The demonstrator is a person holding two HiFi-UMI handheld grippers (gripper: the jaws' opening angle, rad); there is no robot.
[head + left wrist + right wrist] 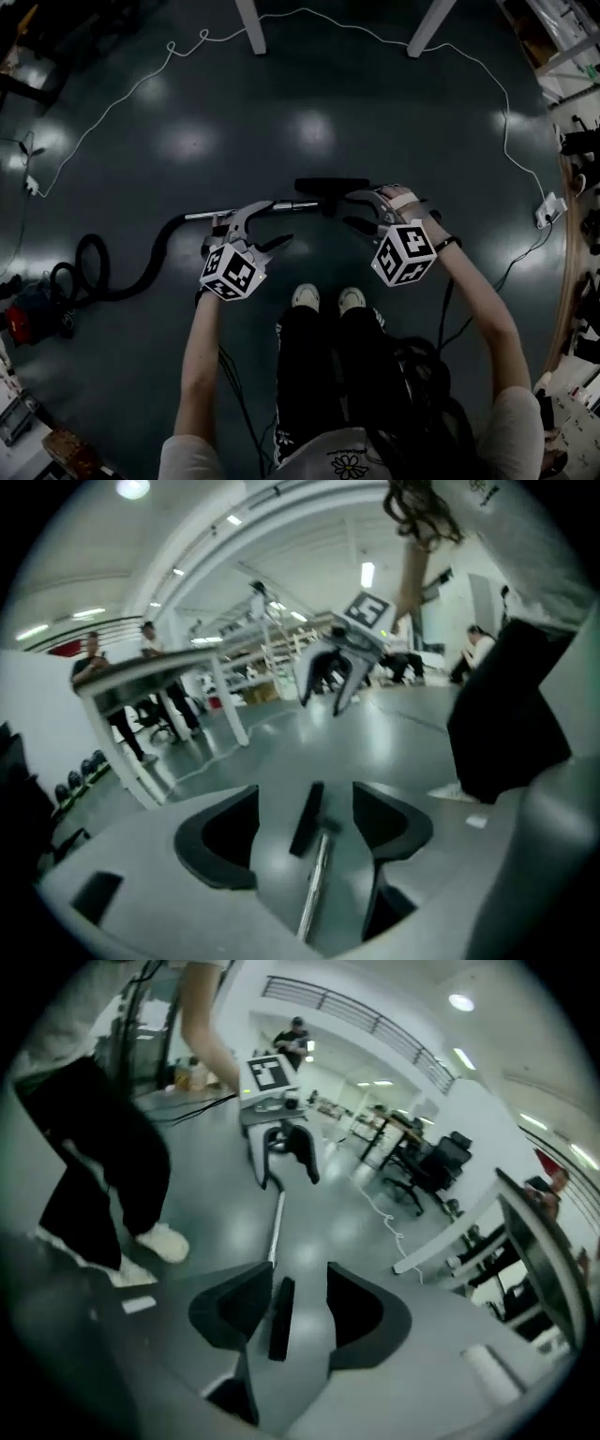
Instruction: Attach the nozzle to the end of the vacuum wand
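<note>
Looks like the tail end of the fitting step. Left gripper [279,223] spread very wide and clamped on nothing. Through the gap in the left gripper view, only the shiny vacuum wand [244,212] down on the floor [309,122], running away from the jaws, both pads clear of the tube. Right gripper [349,209] also parted, somewhat less, and likewise empty. Between and beyond its jaws, the black nozzle [331,187], untouched, lying crosswise just ahead of the fingertips. Facing each other from either side of the joint: left over the wand's end, right by the nozzle's neck.

Wand's tip and nozzle met end to end, directly between the two grippers. Seemingly joined, though impossible to tell from here whether pushed fully home. Out on the left gripper's far side, the dark hose [141,272] curling back to a red vacuum cleaner [33,317]. Just below both grippers in the head view, a pair of white shoes [305,297].

Judged next: either draw both grippers away and leave the assembly lying. Or, in case of a loose fit, close the left round the tube to brace it and press the nozzle on with the right, straight along the wand's line. Worth minding: a skewed push likely to roll the wand or cock the nozzle off the end.
</note>
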